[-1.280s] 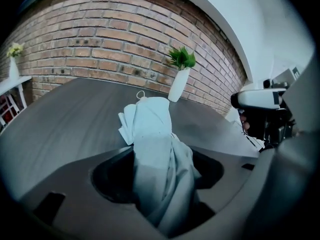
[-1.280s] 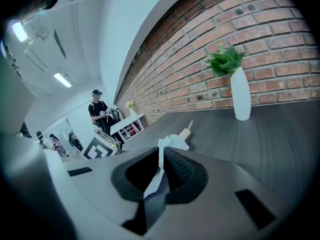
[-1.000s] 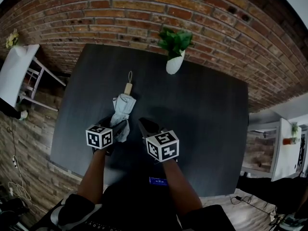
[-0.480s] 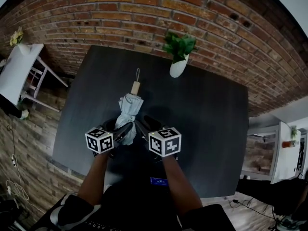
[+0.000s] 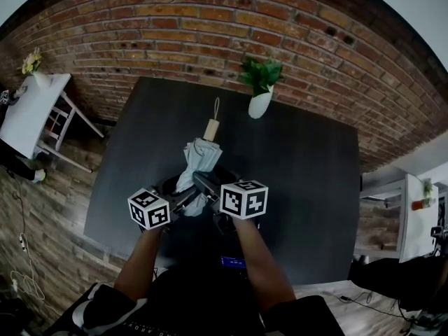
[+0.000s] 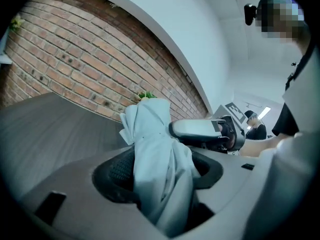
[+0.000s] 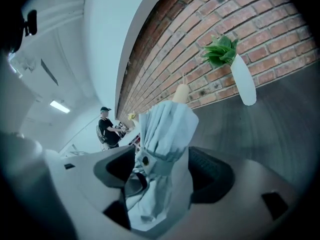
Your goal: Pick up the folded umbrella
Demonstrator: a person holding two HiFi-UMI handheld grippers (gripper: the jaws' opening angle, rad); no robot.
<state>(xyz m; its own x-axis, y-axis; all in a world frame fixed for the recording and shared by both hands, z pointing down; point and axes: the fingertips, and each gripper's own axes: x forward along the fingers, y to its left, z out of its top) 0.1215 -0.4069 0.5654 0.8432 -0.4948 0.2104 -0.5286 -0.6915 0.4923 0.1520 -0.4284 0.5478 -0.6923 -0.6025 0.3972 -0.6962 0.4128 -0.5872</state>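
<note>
The folded umbrella point(image 5: 198, 156) is pale blue-grey with a wooden handle point(image 5: 211, 129) and a wrist loop that points toward the brick wall. It hangs raised above the dark table point(image 5: 301, 159). My left gripper point(image 5: 179, 192) is shut on its near end, and the fabric point(image 6: 157, 154) fills the space between the left gripper's point(image 6: 160, 173) jaws. My right gripper point(image 5: 208, 186) has come in from the right and its jaws have just been opening. They stand open with the umbrella point(image 7: 165, 134) between them, a gap showing on the left side of the right gripper point(image 7: 162, 173).
A white vase with a green plant point(image 5: 260, 102) stands at the table's far edge against the brick wall. A white side table point(image 5: 28, 110) with flowers is off to the left. A person point(image 7: 106, 126) stands far back in the room.
The left gripper has lifted the umbrella up and toward the wall. The right gripper, shut beside it before, has moved left and now stands open around the umbrella.
</note>
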